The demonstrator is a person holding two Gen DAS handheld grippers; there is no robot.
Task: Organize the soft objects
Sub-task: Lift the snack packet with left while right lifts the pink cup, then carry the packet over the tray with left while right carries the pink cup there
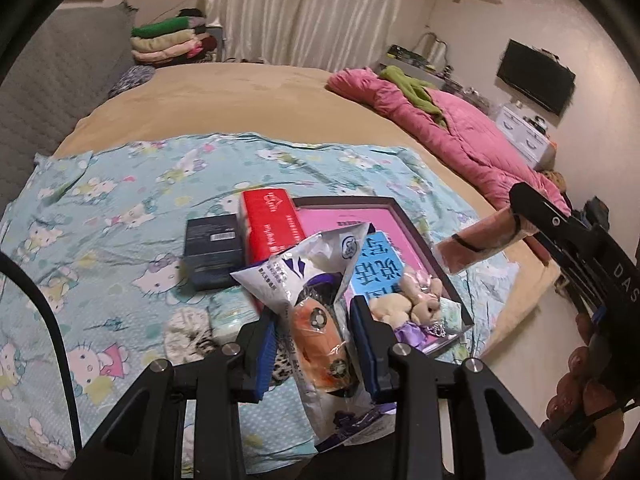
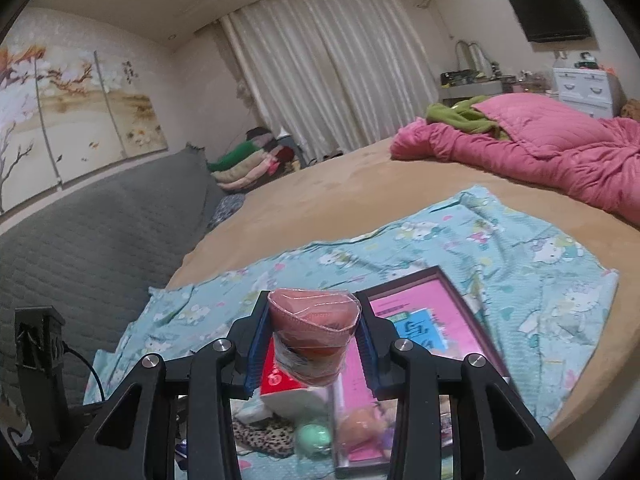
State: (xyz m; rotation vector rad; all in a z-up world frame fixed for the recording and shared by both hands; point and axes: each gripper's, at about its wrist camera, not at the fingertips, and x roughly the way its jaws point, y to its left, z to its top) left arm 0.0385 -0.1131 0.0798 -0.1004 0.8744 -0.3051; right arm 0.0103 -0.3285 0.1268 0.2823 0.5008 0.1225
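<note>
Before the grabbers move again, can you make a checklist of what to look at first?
1. Right gripper pinches the wrapped pink roll: ok, it is between the blue pads.
2. Roll lifted off the bed: ok, it hangs above the red box.
3. Left gripper holds the plastic bag with the orange toy car: cannot tell; the pads flank it.
4. Framed tray has bare space: ok, pink floor shows.
5. Plush toys stay in the tray: ok.

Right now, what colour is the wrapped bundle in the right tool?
Salmon pink, in clear wrap; the right wrist view shows it best.
</note>
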